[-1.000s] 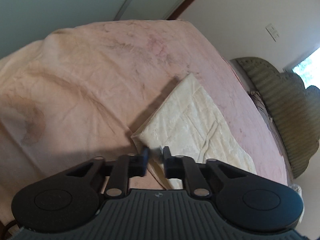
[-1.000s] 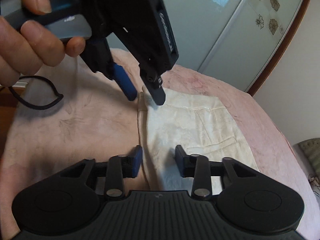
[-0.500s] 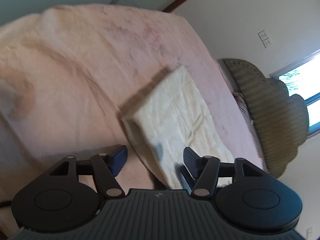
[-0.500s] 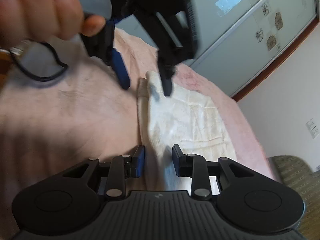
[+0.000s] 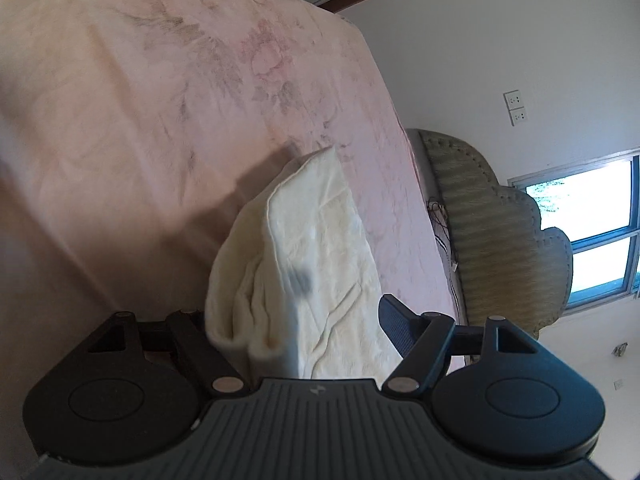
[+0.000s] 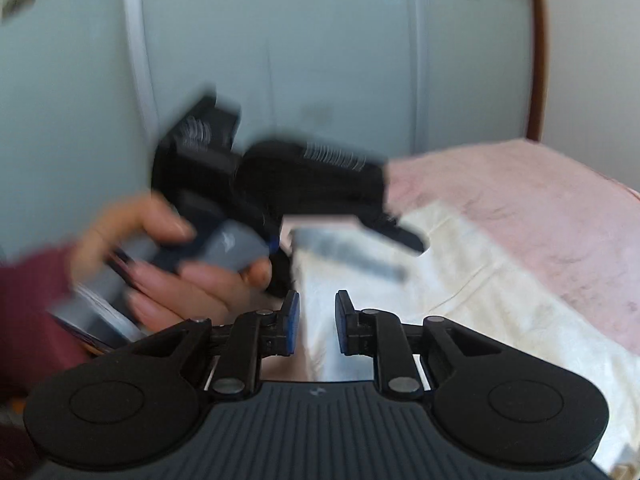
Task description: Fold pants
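**Desk:** Item 1?

**Operator:** 1 pair of cream pants, already folded into a narrow stack, lying on the pink floral bedspread near its right-hand edge. I judge them light, soft and limp, not slippery. A pinch on 1 layer would peel the stack apart. I would take the thick rolled end nearest me, through all layers, 1 gripper at each corner.

**Desk:** Item 2, grippers?

**Operator:** 2. The left gripper has its jaws spread wide and has just been opening. The rolled end sits between them, hiding 1 finger, with the other pad clear of the cloth. The right gripper has its jaws nearly together and has just been closing. A strip of the pants' edge shows in the gap. Whether the pads bite it, I cannot tell.

**Desk:** Surroundings?

**Operator:** 1 hand in a maroon sleeve on the left handle, blurred. 1 padded headboard, 1 window, pale wardrobe doors.
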`<state>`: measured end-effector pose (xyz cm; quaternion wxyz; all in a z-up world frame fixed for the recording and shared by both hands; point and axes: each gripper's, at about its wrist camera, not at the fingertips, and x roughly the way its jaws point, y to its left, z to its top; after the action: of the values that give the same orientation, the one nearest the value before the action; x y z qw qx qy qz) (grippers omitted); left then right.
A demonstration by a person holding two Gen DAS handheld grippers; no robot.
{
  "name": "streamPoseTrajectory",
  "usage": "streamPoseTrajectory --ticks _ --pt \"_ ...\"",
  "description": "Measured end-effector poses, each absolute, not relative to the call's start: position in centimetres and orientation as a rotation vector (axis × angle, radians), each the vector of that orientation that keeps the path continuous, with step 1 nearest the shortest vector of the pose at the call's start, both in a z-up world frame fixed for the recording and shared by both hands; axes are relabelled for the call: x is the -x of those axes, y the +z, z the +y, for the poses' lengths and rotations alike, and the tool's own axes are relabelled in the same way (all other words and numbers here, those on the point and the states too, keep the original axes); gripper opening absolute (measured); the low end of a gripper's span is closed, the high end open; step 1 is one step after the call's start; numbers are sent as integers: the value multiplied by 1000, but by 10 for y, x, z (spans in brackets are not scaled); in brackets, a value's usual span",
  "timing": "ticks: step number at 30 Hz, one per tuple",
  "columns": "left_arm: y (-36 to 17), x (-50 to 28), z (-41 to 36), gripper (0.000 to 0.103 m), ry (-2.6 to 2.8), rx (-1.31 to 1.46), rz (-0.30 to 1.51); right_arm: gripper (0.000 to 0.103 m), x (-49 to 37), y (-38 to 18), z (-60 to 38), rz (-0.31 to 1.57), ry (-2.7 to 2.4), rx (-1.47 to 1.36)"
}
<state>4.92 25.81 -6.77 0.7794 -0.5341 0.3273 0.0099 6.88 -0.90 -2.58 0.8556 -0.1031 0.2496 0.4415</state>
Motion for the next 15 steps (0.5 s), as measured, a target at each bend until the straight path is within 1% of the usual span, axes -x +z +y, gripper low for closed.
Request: streamPoseTrajectory --ticks 1,2,3,4,5,6,7,10,11,12,15 --pt "-67 -51 258 74 24 1152 706 19 -78 -27 -13 540 874 209" --pt "-66 -53 257 63 28 1132 706 19 -87 -32 -13 559 811 231" --pt "-64 -56 255 56 44 1089 722 20 -96 -42 -11 597 743 273" --pt "-64 -59 253 35 74 1046 748 21 -107 -54 -7 656 699 311" --pt "-65 -61 251 20 110 1004 774 23 -116 -67 -4 713 680 332" --pt "-63 -62 250 18 117 977 774 23 -118 -74 -5 711 685 319" --pt "-60 -61 248 13 115 959 763 23 -117 -73 -6 692 690 292" --pt "-42 -55 236 12 110 881 728 26 -120 -62 -14 666 712 176" --pt "-32 -54 227 12 104 835 711 30 -125 -58 -15 661 717 158" --pt "-20 -51 217 12 97 784 691 33 -127 -57 -19 652 717 149" --pt "14 -42 186 12 57 676 633 33 -134 -46 -23 610 723 131"
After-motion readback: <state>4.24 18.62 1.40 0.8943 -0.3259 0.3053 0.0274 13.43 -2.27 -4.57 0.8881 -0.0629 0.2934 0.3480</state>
